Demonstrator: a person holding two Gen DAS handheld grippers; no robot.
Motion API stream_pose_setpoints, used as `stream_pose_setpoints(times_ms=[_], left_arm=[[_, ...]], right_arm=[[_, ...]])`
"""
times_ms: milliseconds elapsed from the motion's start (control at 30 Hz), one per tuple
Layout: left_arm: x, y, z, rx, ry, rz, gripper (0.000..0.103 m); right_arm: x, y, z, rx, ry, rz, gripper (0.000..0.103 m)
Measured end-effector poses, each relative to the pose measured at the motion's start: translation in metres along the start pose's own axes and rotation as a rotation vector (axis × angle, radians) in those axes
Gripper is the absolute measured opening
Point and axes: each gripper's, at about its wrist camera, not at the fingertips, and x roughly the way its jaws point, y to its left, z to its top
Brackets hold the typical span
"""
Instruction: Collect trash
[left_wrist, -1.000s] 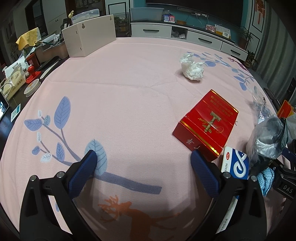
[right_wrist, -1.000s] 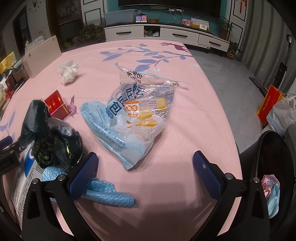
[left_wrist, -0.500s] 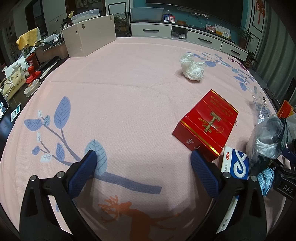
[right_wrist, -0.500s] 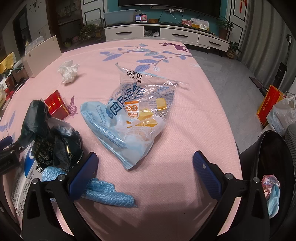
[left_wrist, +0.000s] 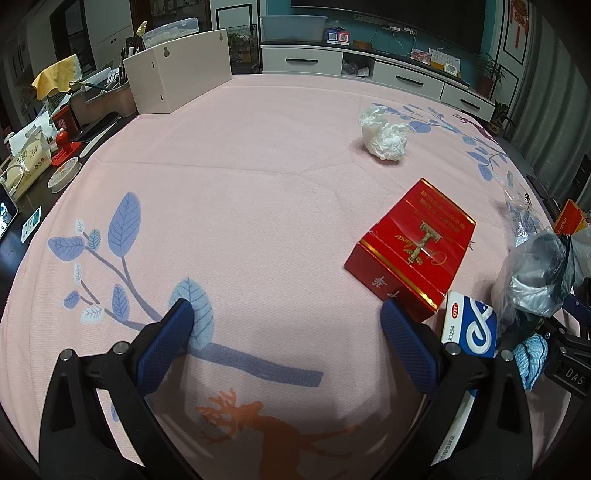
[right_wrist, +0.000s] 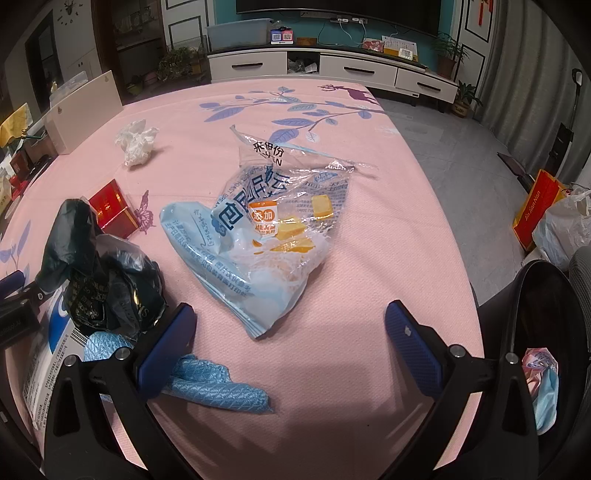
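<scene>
Trash lies on a pink tablecloth (left_wrist: 240, 177). A red box (left_wrist: 410, 247) lies ahead and right of my open, empty left gripper (left_wrist: 286, 321); it also shows in the right wrist view (right_wrist: 112, 208). A crumpled white tissue (left_wrist: 384, 134) lies farther back, also in the right wrist view (right_wrist: 137, 142). A clear blue bread bag (right_wrist: 269, 236) lies just ahead of my open, empty right gripper (right_wrist: 291, 332). A black plastic bag (right_wrist: 99, 277), a blue cloth (right_wrist: 218, 384) and a blue-white carton (left_wrist: 469, 328) lie at its left.
A black bin (right_wrist: 535, 354) with some trash inside stands off the table's right edge. A white box (left_wrist: 177, 79) and clutter (left_wrist: 40, 147) sit at the table's far left. A TV cabinet (right_wrist: 332, 64) stands behind. Red and white bags (right_wrist: 554, 218) are on the floor.
</scene>
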Motion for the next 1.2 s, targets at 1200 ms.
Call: stream_pose_setpoints(times_ms=[1200], left_arm=[[-0.019,0.010,-0.004,-0.049,0.014,-0.083,0.095]], right_arm=[[-0.041,-0.017,0.014,0.041,-0.054,0.048,0.099]])
